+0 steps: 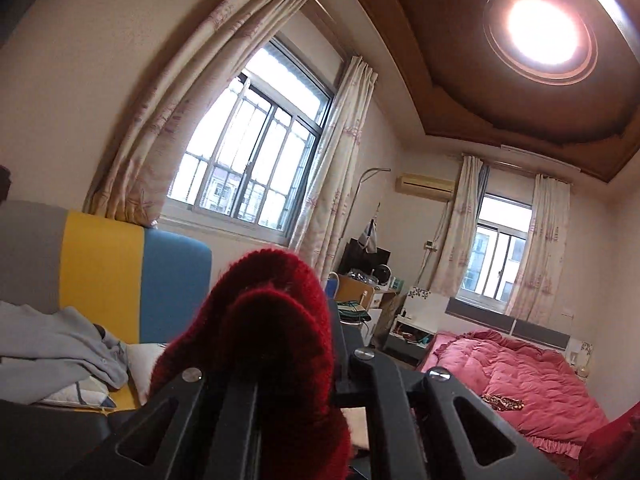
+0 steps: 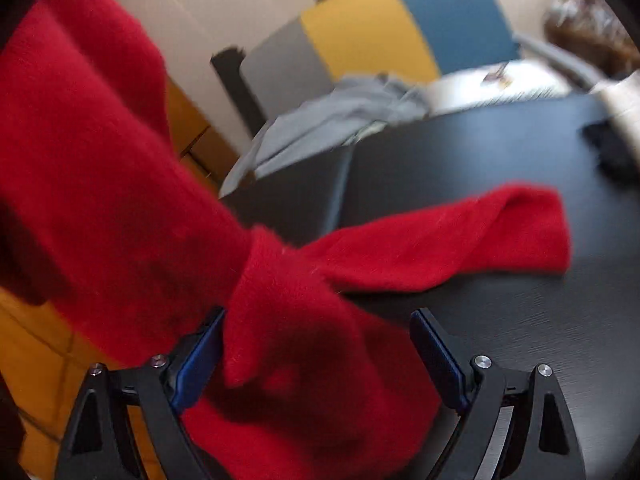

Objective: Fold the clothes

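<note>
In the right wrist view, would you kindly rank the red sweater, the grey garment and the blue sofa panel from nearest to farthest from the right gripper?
1. Red sweater: lying between the open fingers of the right gripper.
2. Grey garment: beyond the black table's far edge, centre.
3. Blue sofa panel: top right, farthest back.

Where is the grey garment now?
In the left wrist view, the grey garment lies at the left edge on the sofa; in the right wrist view, it lies behind the black table.
</note>
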Available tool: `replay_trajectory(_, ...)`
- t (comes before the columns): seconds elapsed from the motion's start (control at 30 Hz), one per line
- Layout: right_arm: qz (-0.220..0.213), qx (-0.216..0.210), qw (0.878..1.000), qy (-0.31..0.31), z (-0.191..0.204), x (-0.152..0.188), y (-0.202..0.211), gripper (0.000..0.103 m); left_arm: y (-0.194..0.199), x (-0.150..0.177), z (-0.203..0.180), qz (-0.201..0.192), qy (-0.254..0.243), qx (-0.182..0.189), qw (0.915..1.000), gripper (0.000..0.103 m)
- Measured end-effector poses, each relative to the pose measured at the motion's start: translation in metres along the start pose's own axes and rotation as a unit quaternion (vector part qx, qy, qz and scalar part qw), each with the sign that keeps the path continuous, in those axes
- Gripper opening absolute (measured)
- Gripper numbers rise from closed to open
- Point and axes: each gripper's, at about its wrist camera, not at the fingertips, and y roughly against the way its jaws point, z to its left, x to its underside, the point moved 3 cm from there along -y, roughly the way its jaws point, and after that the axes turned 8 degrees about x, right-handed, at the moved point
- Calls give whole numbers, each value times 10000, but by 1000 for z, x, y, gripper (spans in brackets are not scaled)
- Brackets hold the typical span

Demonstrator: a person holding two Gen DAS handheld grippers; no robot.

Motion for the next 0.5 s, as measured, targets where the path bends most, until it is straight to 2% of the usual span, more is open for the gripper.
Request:
replay_trajectory(0.07, 107, -169, 9998, 23, 15, 0, -3, 87, 14, -9, -5, -46, -175, -133, 9997, 6)
replay_trajectory(0.1, 26, -184, 9998, 81, 22, -1, 2, 87, 20, -13, -8, -73, -259, -217, 9994, 7)
replay_trajectory(0.17, -307, -120, 9991, 266, 31, -10, 22, 87, 31, -23, -10, -127, -357, -330, 9987, 6)
replay_trajectory(0.27, -800, -82, 9952, 551, 46, -22, 56, 87, 40, -40, -12, -232, -288, -267, 9990, 6)
replay_trajectory(0.33, -768, 111, 9936, 823, 55, -33, 58, 87, 40, -48, -18, -292, -521, -345, 9976, 7)
replay_trajectory(0.37, -558, 344, 9925, 1032, 57, -38, 47, 85, 40, -52, -21, -322, -651, -396, 9966, 7)
replay_trajectory(0.4, -450, 473, 9917, 1106, 55, -38, 39, 63, 41, -49, -19, -320, -761, -538, 9951, 7)
replay_trajectory(0.47, -309, 714, 9937, 806, 35, -39, 20, 37, 42, -38, -7, -221, -816, -863, 9927, 12)
replay_trajectory(0.5, -191, 865, 9946, 536, 20, -38, 9, 38, 41, -21, 12, 42, -569, -1158, 9916, 15)
